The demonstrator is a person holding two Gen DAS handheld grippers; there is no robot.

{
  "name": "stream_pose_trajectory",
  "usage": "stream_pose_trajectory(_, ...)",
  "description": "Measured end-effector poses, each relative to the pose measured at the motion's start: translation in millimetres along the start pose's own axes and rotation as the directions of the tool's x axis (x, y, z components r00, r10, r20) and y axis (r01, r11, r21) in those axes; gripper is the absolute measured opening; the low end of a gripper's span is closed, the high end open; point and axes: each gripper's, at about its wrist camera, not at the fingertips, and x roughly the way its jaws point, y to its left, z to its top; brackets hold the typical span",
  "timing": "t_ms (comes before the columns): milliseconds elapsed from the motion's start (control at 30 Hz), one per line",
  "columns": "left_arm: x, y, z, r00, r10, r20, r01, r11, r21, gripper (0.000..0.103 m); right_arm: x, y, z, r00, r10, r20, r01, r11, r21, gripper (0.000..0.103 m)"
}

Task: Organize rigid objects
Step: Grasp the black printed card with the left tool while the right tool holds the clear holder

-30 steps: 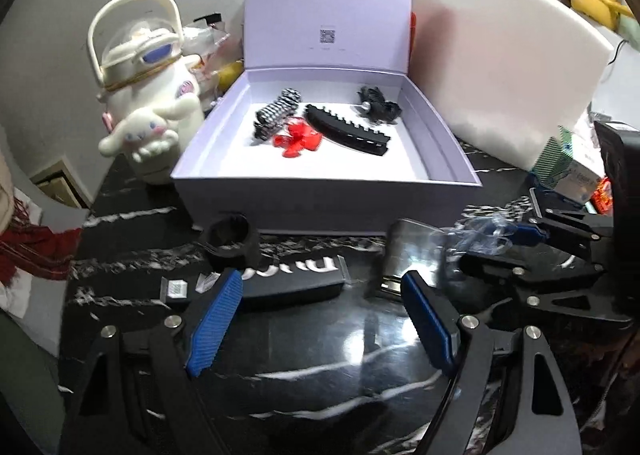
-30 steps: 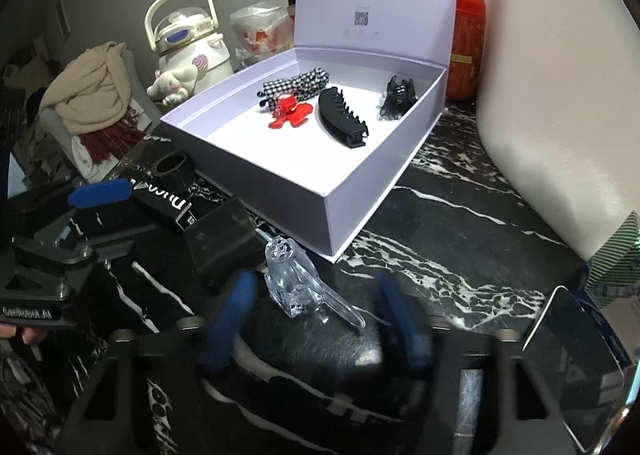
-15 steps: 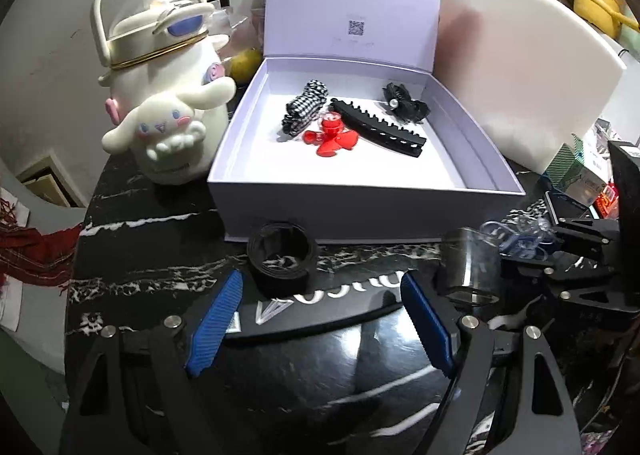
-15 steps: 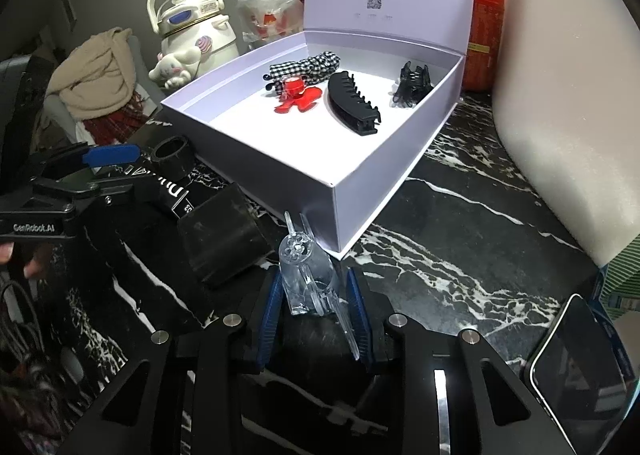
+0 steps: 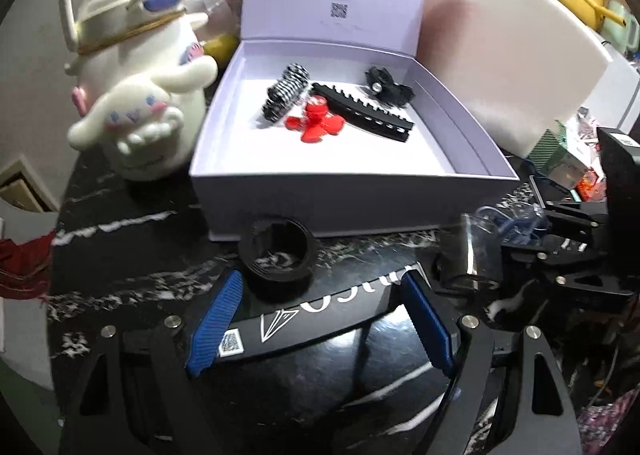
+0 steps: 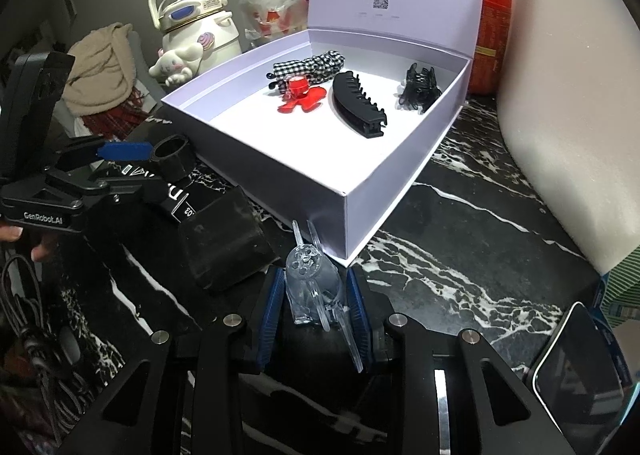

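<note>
Sorting is sitting partway: four hair pieces, a checked clip [image 6: 316, 63], red clip [image 6: 300, 95], black comb clip [image 6: 358, 105] and small dark claw clip [image 6: 418, 89], are lying in the open box [image 6: 384, 183] at upper centre, while a ring [image 5: 278, 255] and long black case [image 5: 320, 319] are waiting outside. At lower centre, the right gripper [image 6: 318, 303] is pinching a clear, glassy clip [image 6: 314, 287] just before the box corner. The left gripper [image 5: 320, 319] is standing wide over the case, gripping nothing.
</note>
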Motion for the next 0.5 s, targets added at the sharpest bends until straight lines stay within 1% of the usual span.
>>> stream_pose_trajectory(100,1,0,-4,0.998,-0.056,-0.032,0.056,0.998,-0.012,0.082,0,0,0,1.000,0.007,-0.002,-0.007,1.000,0.003,0.033)
stream_pose_trajectory(167,3,-2,-6,0.996,-0.068,-0.064,0.067,0.998,-0.011,0.082,-1,-1,-1,1.000,0.017,-0.003,-0.017,1.000,0.010,0.033)
stream_pose_trajectory(200,5,-4,-9,0.995,-0.058,-0.080,0.058,0.998,-0.003,0.082,-1,-1,-1,1.000,0.021,-0.003,-0.021,1.000,0.012,0.033)
stream_pose_trajectory(267,4,-10,-14,0.996,-0.028,-0.081,0.031,0.999,0.030,0.082,-2,0,-1,1.000,0.021,-0.005,-0.021,1.000,0.008,0.033)
stream_pose_trajectory(400,0,-20,-21,0.996,-0.035,-0.081,0.040,0.998,0.057,0.082,-4,2,-2,1.000,0.017,-0.007,-0.017,1.000,-0.001,0.033)
stream_pose_trajectory(500,-2,-25,-24,0.997,-0.022,-0.070,0.026,0.998,0.064,0.082,-5,1,-2,1.000,0.020,-0.009,-0.020,1.000,-0.001,0.033)
